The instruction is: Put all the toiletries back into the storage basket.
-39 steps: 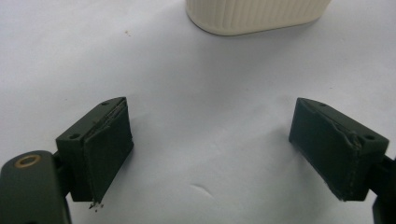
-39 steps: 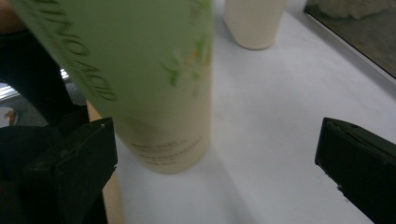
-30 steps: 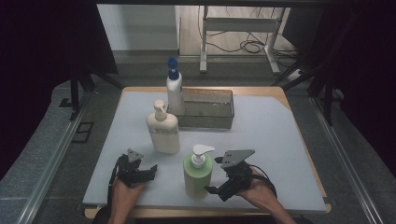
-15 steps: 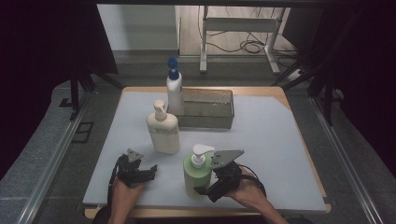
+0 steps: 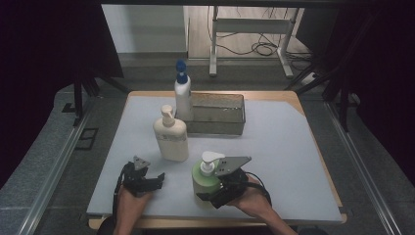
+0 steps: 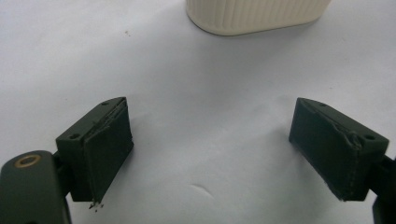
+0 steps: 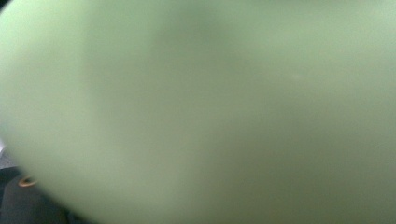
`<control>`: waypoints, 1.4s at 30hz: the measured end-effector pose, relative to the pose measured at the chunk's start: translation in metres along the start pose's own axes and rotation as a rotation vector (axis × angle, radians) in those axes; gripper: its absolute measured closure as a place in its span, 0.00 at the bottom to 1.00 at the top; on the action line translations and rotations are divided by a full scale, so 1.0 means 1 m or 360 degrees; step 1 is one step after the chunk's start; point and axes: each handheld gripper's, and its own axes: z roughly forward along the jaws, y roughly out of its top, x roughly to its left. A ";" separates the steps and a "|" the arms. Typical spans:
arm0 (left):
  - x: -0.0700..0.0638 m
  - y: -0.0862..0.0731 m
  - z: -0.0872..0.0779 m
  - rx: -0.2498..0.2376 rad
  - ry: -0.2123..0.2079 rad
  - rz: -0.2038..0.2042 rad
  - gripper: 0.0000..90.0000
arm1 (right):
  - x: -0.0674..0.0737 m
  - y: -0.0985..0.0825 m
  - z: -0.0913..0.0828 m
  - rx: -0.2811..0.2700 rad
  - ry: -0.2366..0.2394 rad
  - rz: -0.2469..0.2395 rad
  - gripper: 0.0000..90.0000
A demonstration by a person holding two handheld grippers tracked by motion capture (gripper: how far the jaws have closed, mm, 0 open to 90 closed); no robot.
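Right tool (image 5: pixel 211 188), lower centre of the high view: jaws have just been closing around the green pump bottle (image 5: pixel 204 180); pad contact cannot be confirmed. The right gripper view shows blurred green bottle wall. Left tool (image 6: pixel 212 154): jaws apart, empty, over the surface (image 6: pixel 210 84).

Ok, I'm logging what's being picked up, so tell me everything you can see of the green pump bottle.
The green pump bottle is a squat, pale green round bottle, plastic by its look, with a white pump head on top. It stands upright near the front edge of the white mat, in front of the cream bottle. The right tongs have just been closing around its body from the right; whether the pads press it yet I cannot tell.
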 end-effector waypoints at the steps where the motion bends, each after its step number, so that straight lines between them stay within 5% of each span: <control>1: 0.000 0.000 0.000 -0.0001 0.0000 -0.0001 0.14 | 0.000 0.000 0.000 0.0004 -0.0002 0.0002 0.12; 23: 0.000 0.000 0.000 0.0000 -0.0002 -0.0004 0.14 | -0.012 0.015 -0.009 0.0014 -0.0170 0.0046 0.13; 42: 0.000 0.000 0.000 -0.0002 -0.0002 -0.0002 0.14 | -0.054 0.035 -0.019 -0.0011 -0.0401 0.0139 0.13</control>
